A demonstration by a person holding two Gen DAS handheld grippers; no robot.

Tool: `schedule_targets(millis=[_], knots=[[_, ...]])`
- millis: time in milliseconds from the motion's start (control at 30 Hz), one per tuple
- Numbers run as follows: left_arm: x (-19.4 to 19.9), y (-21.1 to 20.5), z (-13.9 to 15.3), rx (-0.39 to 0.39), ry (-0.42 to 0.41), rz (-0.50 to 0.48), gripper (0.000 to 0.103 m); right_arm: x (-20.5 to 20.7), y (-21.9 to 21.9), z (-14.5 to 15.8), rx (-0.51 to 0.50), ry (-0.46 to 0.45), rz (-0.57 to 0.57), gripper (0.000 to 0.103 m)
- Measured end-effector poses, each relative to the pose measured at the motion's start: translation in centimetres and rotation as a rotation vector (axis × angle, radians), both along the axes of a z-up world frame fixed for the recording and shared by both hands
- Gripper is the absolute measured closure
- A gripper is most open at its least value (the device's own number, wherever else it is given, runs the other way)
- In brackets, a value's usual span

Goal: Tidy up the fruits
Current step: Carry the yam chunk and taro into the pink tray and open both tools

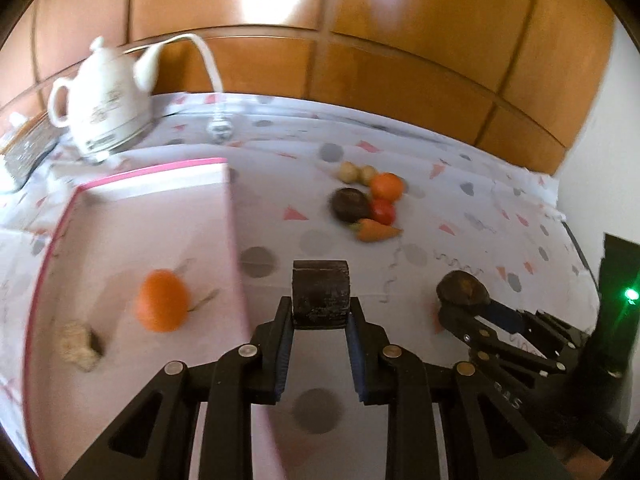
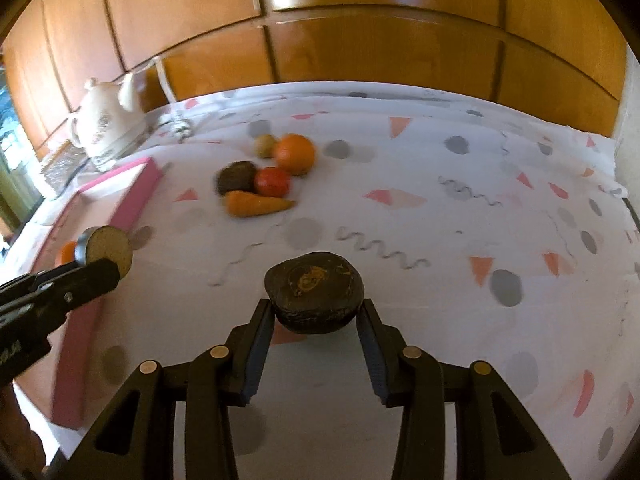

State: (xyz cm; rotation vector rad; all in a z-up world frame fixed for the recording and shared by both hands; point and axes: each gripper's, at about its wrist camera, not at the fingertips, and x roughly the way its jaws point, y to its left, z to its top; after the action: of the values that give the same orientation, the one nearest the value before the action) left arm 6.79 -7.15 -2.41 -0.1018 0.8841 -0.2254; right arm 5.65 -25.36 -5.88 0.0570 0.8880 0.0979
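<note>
Two dark fruit pieces, one per gripper.

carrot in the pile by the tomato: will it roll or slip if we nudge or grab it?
The carrot tapers to a point, so a push would probably swing it in an arc rather than roll it straight. Its surface looks smooth, so the pads may slide toward the thin end. It lies against the tomato and a dark fruit, so a nudge likely disturbs them.

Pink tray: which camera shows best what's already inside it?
Left wrist view: the pink tray fills the left side, showing an orange and a beige lump inside. The right wrist view catches only its rim and an orange sliver.
</note>
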Motion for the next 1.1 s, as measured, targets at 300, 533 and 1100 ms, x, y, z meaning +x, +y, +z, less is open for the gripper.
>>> schedule_targets(millis=[300, 533, 1100], knots=[[0.2, 9.7, 0.8, -0.004, -0.015, 0.214, 0.078, -0.6, 7.2, 3.2, 0.032, -0.04, 0.19, 0.06], [0.6, 14.8, 1.1, 0.004, -0.01, 0.324, 0.074, -0.1, 13.8, 4.9, 0.079, -0.034, 0.375, 0.059], [-2.7, 14.8, 1.7, 0.0, -0.038, 0.356, 0.057, -1.0, 15.6, 4.0, 0.062, -0.038, 0.333, 0.043]])
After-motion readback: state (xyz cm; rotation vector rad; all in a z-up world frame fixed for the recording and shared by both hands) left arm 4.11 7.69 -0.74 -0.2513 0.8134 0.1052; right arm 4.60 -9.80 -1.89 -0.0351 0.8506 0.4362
